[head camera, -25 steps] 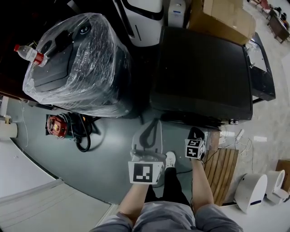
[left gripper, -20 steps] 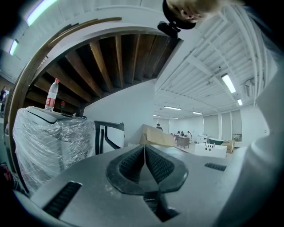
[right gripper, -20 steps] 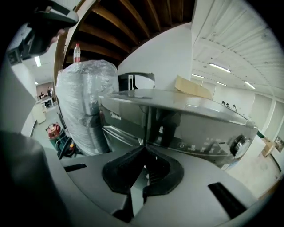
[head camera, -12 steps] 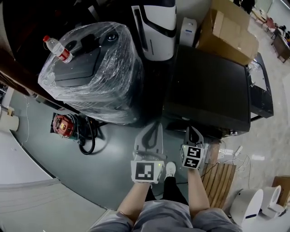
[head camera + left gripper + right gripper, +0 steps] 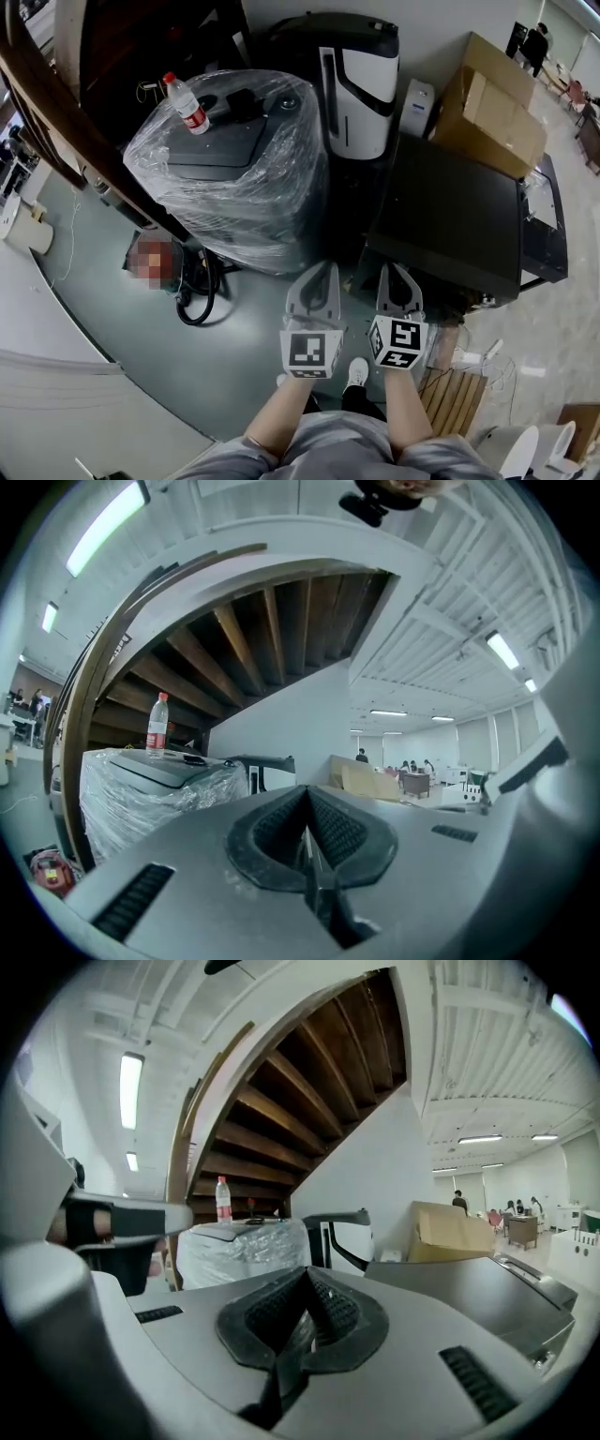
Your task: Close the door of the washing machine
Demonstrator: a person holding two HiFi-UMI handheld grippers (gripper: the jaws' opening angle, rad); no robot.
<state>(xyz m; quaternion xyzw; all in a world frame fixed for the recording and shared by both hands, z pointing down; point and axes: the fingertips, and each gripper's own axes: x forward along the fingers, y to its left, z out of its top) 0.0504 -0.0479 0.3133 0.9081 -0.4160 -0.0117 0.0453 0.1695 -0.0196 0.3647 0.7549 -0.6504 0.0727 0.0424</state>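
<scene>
Your left gripper [image 5: 323, 272], right gripper [image 5: 392, 272]: jaws together, empty, held just before black machine [image 5: 450, 220]. No open door showing; closing looks done, can't confirm.

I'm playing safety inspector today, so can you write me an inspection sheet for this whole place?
Surface: grey floor, the person stands on it.
Job's things: dark machine ahead of the grippers; its door cannot be made out.
Clutter: plastic-wrapped machine with a water bottle on top; cardboard box; wooden slat board.
Grippers: left gripper and right gripper both shut, holding nothing.
Cables: black cable looped on the floor; white cords by the slat board.
Surroundings: wooden staircase overhead; a person far off.
</scene>
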